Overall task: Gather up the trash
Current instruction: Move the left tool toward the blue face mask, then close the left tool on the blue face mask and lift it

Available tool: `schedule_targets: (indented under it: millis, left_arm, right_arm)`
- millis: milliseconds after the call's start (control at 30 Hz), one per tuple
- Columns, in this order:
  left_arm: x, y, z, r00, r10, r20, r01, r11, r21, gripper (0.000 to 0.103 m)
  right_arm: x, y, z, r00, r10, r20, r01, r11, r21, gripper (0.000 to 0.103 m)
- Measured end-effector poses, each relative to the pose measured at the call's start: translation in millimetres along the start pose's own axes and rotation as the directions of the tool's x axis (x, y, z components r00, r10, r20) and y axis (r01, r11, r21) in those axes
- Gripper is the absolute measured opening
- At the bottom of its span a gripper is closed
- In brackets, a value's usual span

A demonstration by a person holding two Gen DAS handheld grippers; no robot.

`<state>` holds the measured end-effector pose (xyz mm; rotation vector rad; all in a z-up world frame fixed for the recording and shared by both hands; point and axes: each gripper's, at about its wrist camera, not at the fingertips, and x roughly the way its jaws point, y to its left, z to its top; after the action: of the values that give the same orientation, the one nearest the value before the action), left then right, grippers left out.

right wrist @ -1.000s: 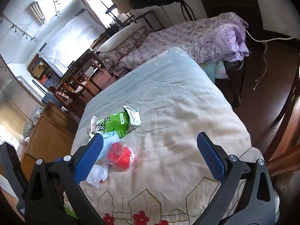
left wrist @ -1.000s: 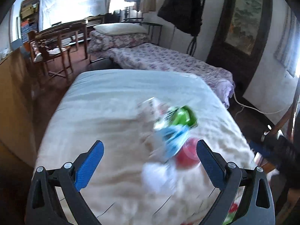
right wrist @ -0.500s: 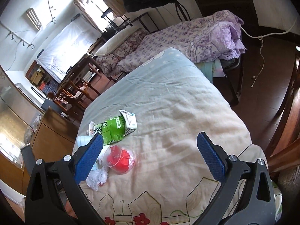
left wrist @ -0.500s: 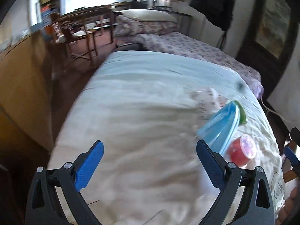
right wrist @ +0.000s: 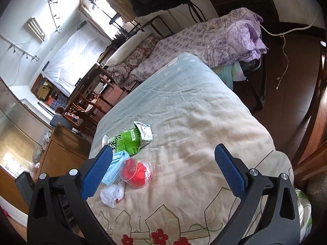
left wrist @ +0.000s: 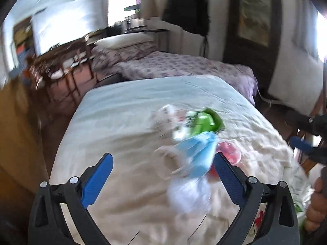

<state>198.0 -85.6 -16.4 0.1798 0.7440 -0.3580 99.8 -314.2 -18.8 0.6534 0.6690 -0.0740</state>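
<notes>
A small heap of trash lies on a bed covered by a pale cream-and-blue quilt, seen from both wrist cameras. In the right wrist view, from left to right: the left-hand blue pad of the right gripper overlaps a crumpled light-blue face mask, with a flattened green-and-white drink carton just beyond it and a wadded white plastic wrapper nearer the camera; touching the mask on its right is a clear plastic cup stuffed with red material. The right gripper's fingers stand wide apart, holding nothing, above bare quilt to the right of the heap. The left wrist view is blurred (details of the trash are hard to make out), but the left gripper is likewise spread wide and empty, with the same carton, mask, cup and white wrapper lying towards its right finger. Behind the bed sits a second bed with a purple floral cover; embroidered red flowers edge the quilt's near end.
</notes>
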Motion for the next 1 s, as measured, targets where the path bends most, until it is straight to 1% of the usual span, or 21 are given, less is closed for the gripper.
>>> schedule_targets:
  millis: [33, 100, 133, 200, 233, 267, 300, 333, 367, 400, 433, 467, 500, 533, 600, 667, 733, 833, 900, 933, 1000]
  left_arm:
    - [11.4, -7.4, 4.6, 1.0, 0.009, -0.018, -0.009, 1.0, 0.027, 0.097]
    - [31.0, -10.1, 8.2, 0.998, 0.017, -0.053, -0.015, 0.999, 0.032, 0.097]
    - [41.3, -7.6, 9.2, 0.996, 0.038, -0.081, -0.036, 0.999, 0.021, 0.097]
    - [43.7, 2.2, 5.5, 0.991, 0.097, -0.09, -0.098, 0.995, -0.007, 0.097]
    - [37.4, 16.7, 4.3, 0.986, 0.145, -0.083, -0.149, 0.987, -0.051, 0.097]
    - [30.7, 28.6, 1.0, 0.982, 0.17, -0.077, -0.177, 0.98, -0.09, 0.097]
    - [22.9, 46.4, -2.4, 0.976, 0.203, -0.076, -0.213, 0.965, -0.155, 0.097]
    - [19.9, 59.0, -4.6, 0.972, 0.22, -0.079, -0.232, 0.952, -0.2, 0.097]
    - [15.1, 75.1, -10.7, 0.969, 0.23, -0.087, -0.245, 0.934, -0.259, 0.097]
    - [12.7, 84.1, -13.6, 0.969, 0.227, -0.097, -0.245, 0.924, -0.295, 0.097]
    - [10.8, 93.4, -18.5, 0.973, 0.206, -0.107, -0.23, 0.914, -0.334, 0.097]
    - [8.5, 98.5, -22.3, 0.978, 0.175, -0.109, -0.203, 0.909, -0.363, 0.097]
    - [5.3, 99.5, -24.2, 0.982, 0.159, -0.103, -0.186, 0.909, -0.373, 0.097]
    - [1.8, 97.2, -24.4, 0.986, 0.142, -0.086, -0.164, 0.915, -0.369, 0.097]
    - [-4.5, 84.8, -20.5, 0.991, 0.126, -0.045, -0.133, 0.935, -0.328, 0.097]
    - [-10.2, 69.4, -17.9, 0.992, 0.125, 0.001, -0.12, 0.958, -0.261, 0.097]
    - [-9.3, 55.6, -14.4, 0.992, 0.127, 0.018, -0.121, 0.976, -0.183, 0.097]
    - [8.0, 34.3, -7.7, 0.992, 0.129, -0.001, -0.128, 0.987, -0.094, 0.097]
    - [21.8, 28.2, -2.8, 0.988, 0.157, -0.008, -0.157, 0.986, -0.051, 0.097]
    - [29.7, 27.2, -0.8, 0.986, 0.168, -0.02, -0.169, 0.985, -0.04, 0.097]
    - [44.0, 33.2, 2.0, 0.984, 0.169, -0.049, -0.172, 0.984, -0.054, 0.097]
  right_arm:
    - [0.4, 0.8, 0.0, 1.0, -0.006, 0.002, 0.006, 1.0, -0.006, 0.096]
    - [2.4, 0.2, 0.5, 1.0, -0.016, 0.0, 0.016, 1.0, -0.009, 0.096]
    - [3.5, -0.9, 1.0, 1.0, -0.018, -0.003, 0.018, 1.0, -0.004, 0.096]
    - [3.6, -3.0, 1.7, 1.0, -0.017, -0.004, 0.017, 1.0, 0.008, 0.096]
    - [3.2, -4.3, 2.1, 1.0, -0.013, -0.003, 0.013, 1.0, 0.016, 0.096]
    - [2.8, -5.0, 2.3, 1.0, -0.01, -0.002, 0.01, 1.0, 0.02, 0.096]
    - [2.6, -6.2, 2.7, 1.0, -0.006, -0.002, 0.006, 1.0, 0.025, 0.096]
    - [2.4, -6.5, 2.9, 1.0, -0.001, -0.002, 0.001, 1.0, 0.026, 0.096]
    - [2.2, -5.9, 2.7, 1.0, 0.003, -0.001, -0.003, 1.0, 0.025, 0.096]
    - [2.3, -5.8, 2.6, 1.0, 0.005, 0.0, -0.005, 1.0, 0.024, 0.096]
    - [1.6, -5.2, 2.1, 1.0, 0.009, 0.001, -0.009, 1.0, 0.023, 0.096]
    - [1.0, -4.8, 1.7, 1.0, 0.012, 0.002, -0.012, 1.0, 0.023, 0.096]
    - [0.3, -4.9, 1.3, 1.0, 0.013, 0.003, -0.013, 1.0, 0.023, 0.096]
    - [-0.2, -5.7, 1.4, 1.0, 0.014, 0.003, -0.014, 1.0, 0.024, 0.096]
    - [-1.2, -8.3, 1.3, 1.0, 0.021, 0.003, -0.021, 0.999, 0.034, 0.096]
    - [-2.0, -10.5, 1.8, 1.0, 0.028, 0.002, -0.029, 0.998, 0.049, 0.096]
    - [-1.5, -12.0, 2.6, 0.999, 0.035, -0.003, -0.034, 0.998, 0.06, 0.096]
    - [-0.2, -11.3, 1.8, 0.999, 0.039, -0.01, -0.038, 0.998, 0.059, 0.096]
    - [0.3, -9.3, 1.4, 0.999, 0.036, -0.012, -0.036, 0.998, 0.046, 0.096]
    - [0.5, -8.3, 1.3, 0.999, 0.034, -0.012, -0.034, 0.999, 0.041, 0.096]
    - [1.0, -6.6, 1.2, 0.999, 0.031, -0.016, -0.031, 0.999, 0.034, 0.096]
